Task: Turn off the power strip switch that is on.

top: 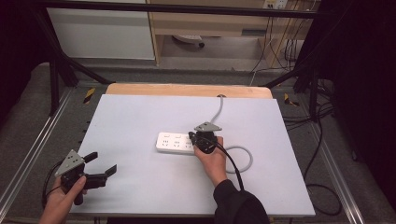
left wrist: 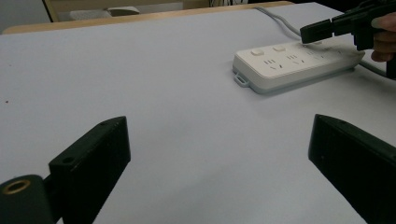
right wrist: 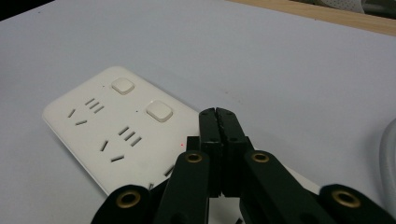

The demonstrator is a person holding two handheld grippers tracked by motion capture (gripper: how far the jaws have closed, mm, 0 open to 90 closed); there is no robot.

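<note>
Looking down in the high view, 1 white power strip lies flat near the middle of the pale grey table; the right gripper sits over the strip's right end, held by the right hand, while the left gripper hovers well apart at the table's near-left corner, jaws spread; a grey cable runs from the strip toward the far edge.

Left gripper view: 2 matte black blocky jaws stand wide apart with bare table between them; the smooth, rounded-cornered strip lies beyond, the other gripper's tips over its buttons.

Right gripper view: the jaws are pressed together, clamping nothing, above the strip; 2 square buttons show beside slotted sockets.
</note>
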